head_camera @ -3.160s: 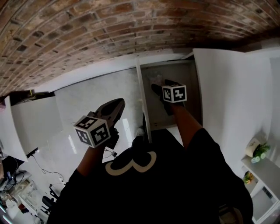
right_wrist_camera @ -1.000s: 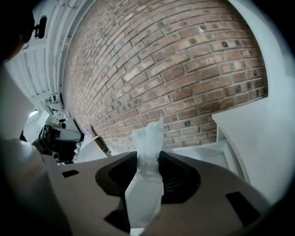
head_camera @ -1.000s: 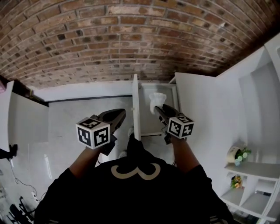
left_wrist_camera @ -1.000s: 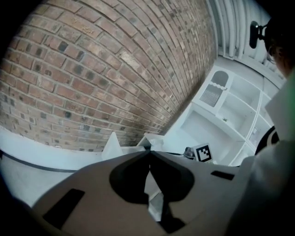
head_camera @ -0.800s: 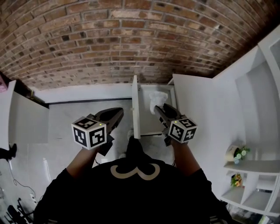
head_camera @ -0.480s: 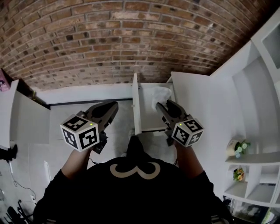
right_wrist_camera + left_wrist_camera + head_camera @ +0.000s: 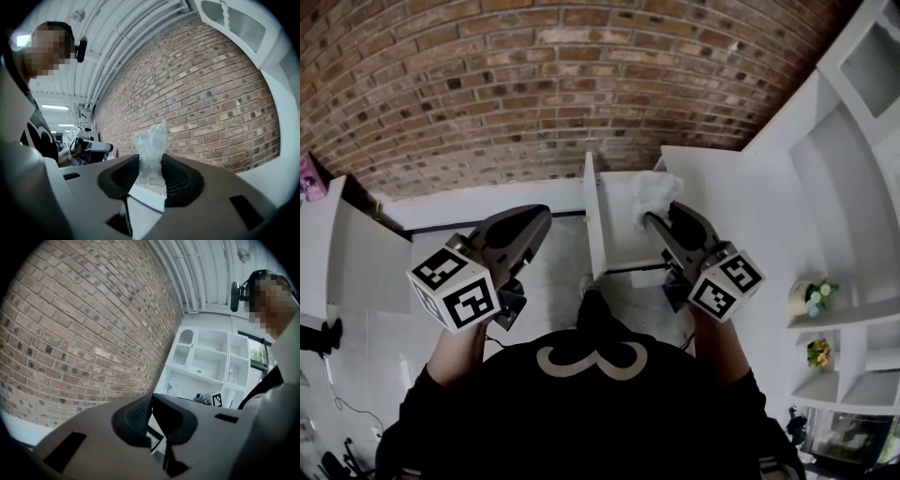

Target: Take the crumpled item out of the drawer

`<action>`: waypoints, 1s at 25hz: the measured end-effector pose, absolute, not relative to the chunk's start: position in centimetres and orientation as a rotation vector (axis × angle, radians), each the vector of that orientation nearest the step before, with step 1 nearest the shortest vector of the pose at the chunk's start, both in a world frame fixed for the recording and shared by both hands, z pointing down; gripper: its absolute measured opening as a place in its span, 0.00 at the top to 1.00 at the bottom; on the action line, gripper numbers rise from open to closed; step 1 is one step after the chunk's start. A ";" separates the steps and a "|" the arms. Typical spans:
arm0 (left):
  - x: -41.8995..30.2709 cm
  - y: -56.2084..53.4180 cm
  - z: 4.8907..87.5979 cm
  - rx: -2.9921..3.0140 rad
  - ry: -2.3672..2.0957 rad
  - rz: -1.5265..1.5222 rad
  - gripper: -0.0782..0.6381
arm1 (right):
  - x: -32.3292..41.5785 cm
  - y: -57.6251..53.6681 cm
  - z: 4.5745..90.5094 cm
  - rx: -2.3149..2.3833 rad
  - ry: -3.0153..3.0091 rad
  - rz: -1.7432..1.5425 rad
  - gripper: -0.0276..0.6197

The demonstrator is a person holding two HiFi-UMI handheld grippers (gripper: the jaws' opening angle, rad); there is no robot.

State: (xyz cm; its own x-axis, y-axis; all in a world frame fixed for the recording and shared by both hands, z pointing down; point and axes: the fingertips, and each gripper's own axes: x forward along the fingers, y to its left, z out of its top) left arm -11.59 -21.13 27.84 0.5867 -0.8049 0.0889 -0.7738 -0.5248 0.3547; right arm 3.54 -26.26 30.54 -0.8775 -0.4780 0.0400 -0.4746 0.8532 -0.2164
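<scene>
A crumpled, whitish translucent item (image 7: 655, 191) sticks up between the pads of my right gripper (image 7: 660, 217), which is shut on it. In the right gripper view the crumpled item (image 7: 151, 149) stands pinched in the right gripper (image 7: 151, 177) against the brick wall. It hangs well above the open white drawer (image 7: 592, 228), whose inside shows bare below. My left gripper (image 7: 540, 218) is held up to the left of the drawer, beyond its side wall. In the left gripper view the left gripper (image 7: 150, 414) has its pads together with nothing between them.
A brick wall (image 7: 534, 84) runs across the back. White shelving (image 7: 853, 122) rises at the right, with small potted plants (image 7: 814, 298) on a lower shelf. A white cabinet (image 7: 356, 262) stands at the left, over a pale glossy floor (image 7: 553, 272).
Both grippers have risen. The right one has carried the crumpled item up out of the drawer. The head view has tilted up, showing more wall and shelving.
</scene>
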 end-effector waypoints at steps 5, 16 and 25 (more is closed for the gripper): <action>-11.6 -20.5 26.9 2.487 -1.305 -0.135 0.89 | 3.7 -25.1 29.4 -0.738 2.964 -0.377 0.71; -10.2 -20.4 26.9 2.506 -1.252 -0.127 0.89 | 4.5 -24.6 28.1 -0.780 2.938 -0.332 0.71; -9.6 -21.0 27.2 2.516 -1.214 -0.130 0.89 | 5.0 -24.7 27.9 -0.820 2.940 -0.311 0.71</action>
State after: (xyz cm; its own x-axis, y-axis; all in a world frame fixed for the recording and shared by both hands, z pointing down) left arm -9.56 -20.97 27.19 0.6297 -0.7740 0.0658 -0.7426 -0.5750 0.3435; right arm 4.97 -24.65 27.87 -0.8548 -0.5187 -0.0163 -0.5038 0.8369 -0.2138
